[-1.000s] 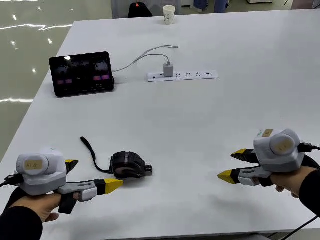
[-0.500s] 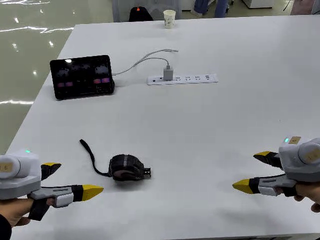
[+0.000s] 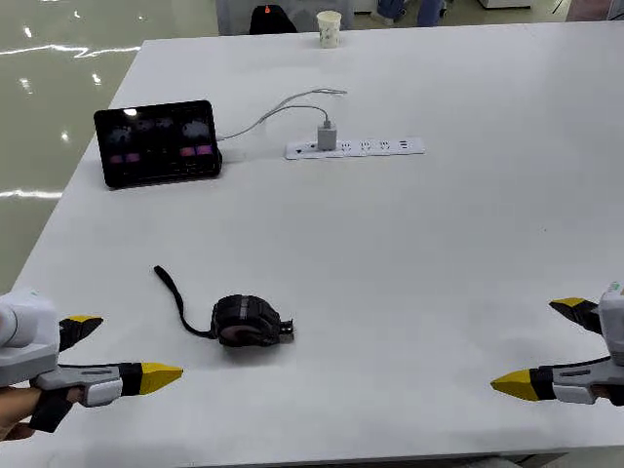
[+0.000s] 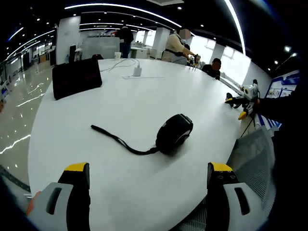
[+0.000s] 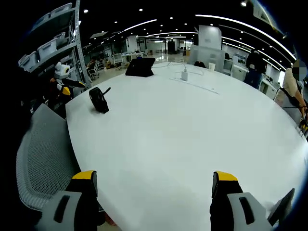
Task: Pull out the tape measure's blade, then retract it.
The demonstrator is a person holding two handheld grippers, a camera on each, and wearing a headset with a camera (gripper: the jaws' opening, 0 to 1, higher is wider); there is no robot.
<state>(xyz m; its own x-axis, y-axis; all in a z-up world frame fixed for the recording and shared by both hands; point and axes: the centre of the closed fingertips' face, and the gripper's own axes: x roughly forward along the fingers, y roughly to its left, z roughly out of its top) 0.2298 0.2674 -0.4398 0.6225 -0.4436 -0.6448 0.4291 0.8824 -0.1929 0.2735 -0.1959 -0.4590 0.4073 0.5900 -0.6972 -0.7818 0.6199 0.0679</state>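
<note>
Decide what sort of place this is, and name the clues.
Probably an open-plan lab or office hall: a big white table carrying a tablet and power strip, shelves of storage bins, and long ceiling strip lights.

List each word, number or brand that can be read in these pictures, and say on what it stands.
No text here can be read.
Tablet: pink patches on the screen, too blurred to read.
Cup: faint marks on its side, too small to read.
Tape measure: no legible label.
Power strip: no legible print.
</note>
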